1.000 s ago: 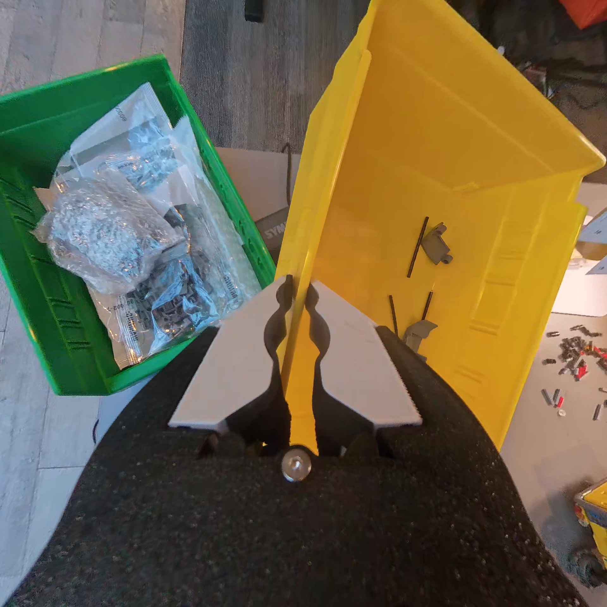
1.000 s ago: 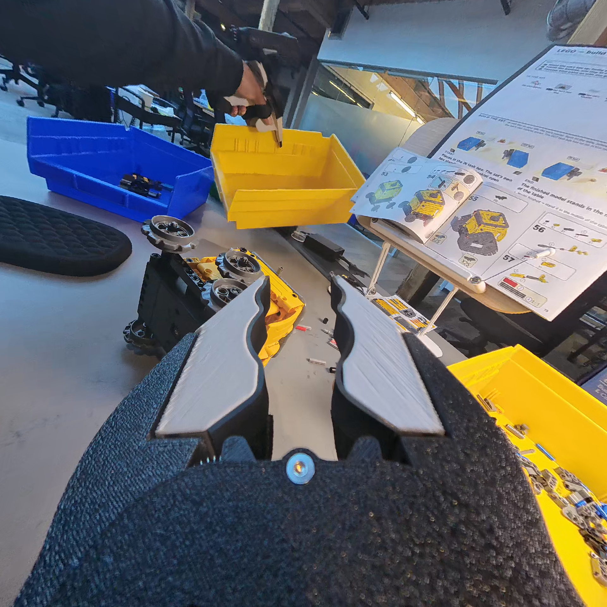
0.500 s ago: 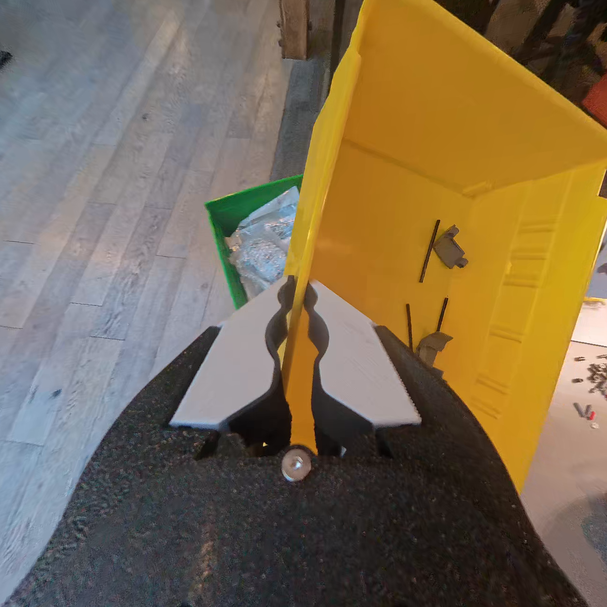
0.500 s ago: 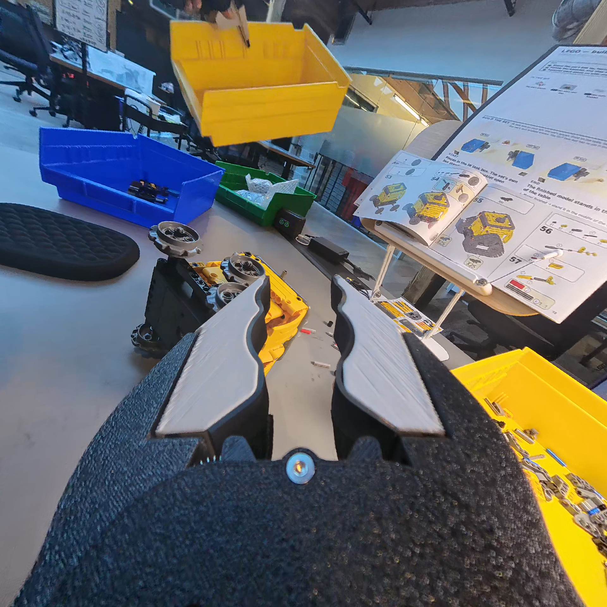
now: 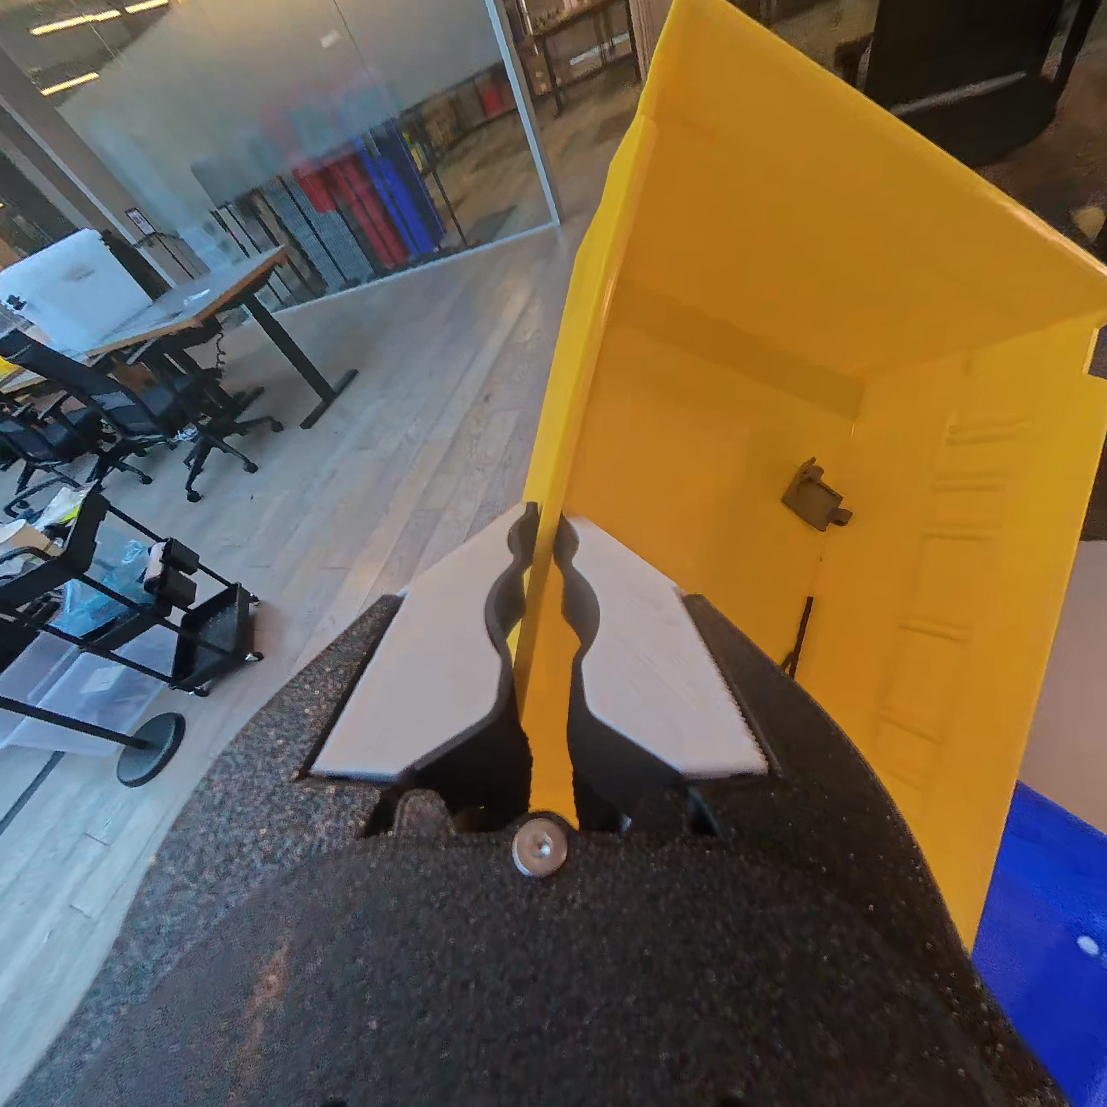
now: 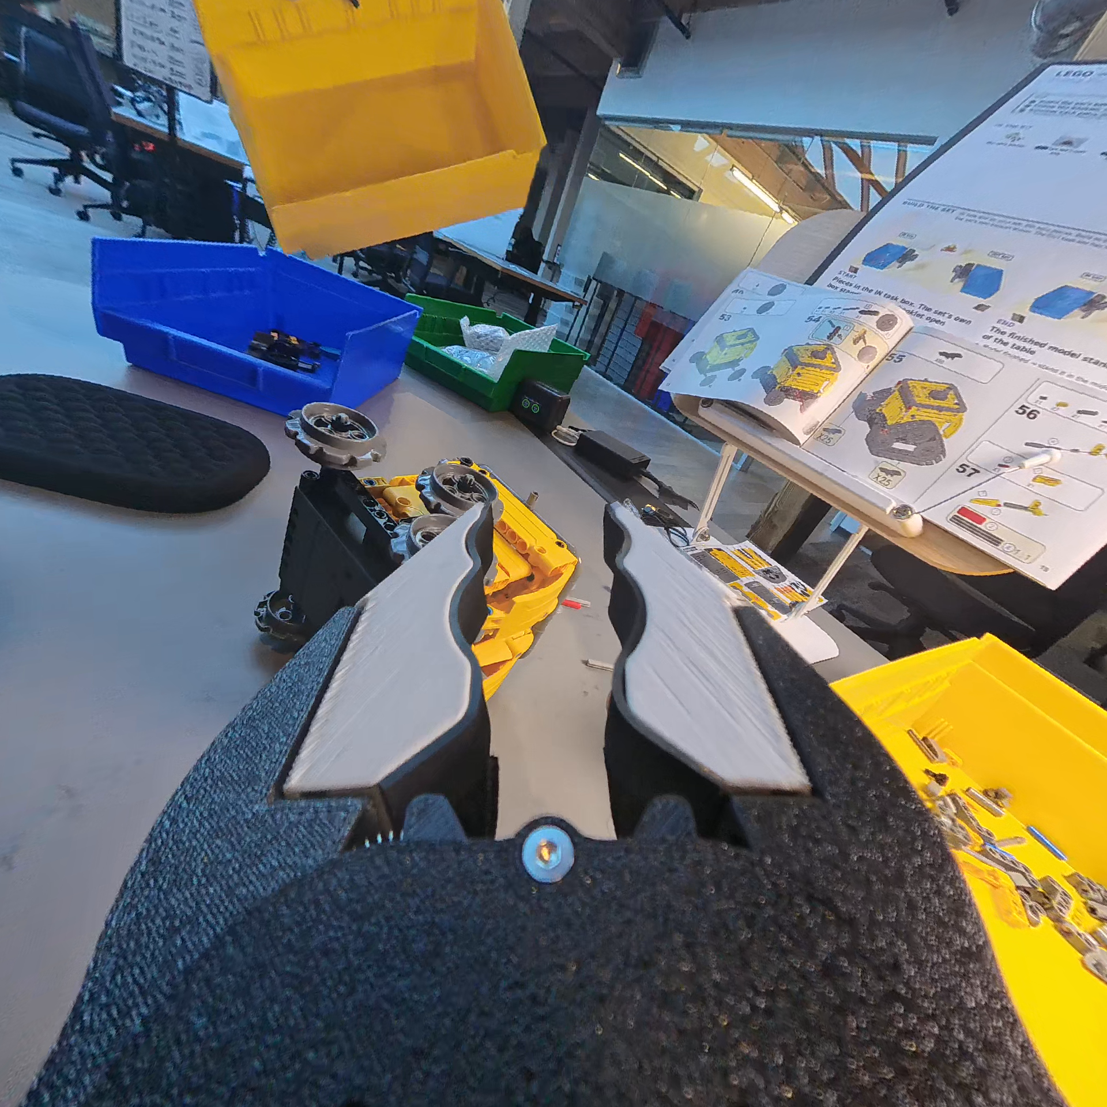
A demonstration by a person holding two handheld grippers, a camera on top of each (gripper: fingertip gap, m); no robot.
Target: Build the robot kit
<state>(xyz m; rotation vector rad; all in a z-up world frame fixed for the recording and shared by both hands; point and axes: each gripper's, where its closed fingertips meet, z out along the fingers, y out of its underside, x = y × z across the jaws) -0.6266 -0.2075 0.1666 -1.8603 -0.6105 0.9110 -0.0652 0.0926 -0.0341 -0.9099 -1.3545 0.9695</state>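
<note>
- Left wrist view: we see our left gripper pinching the side wall of a yellow plastic storage bin, held tilted in the air over the blue plastic bin.
- A grey toy-brick piece and thin black rods lie inside; we judge they could slide out, given the tilt.
- Our right gripper is spread and empty, just beside the yellow-and-black brick vehicle model on the grey table.

Yellow bin lifted higher, above blue bin.
</note>
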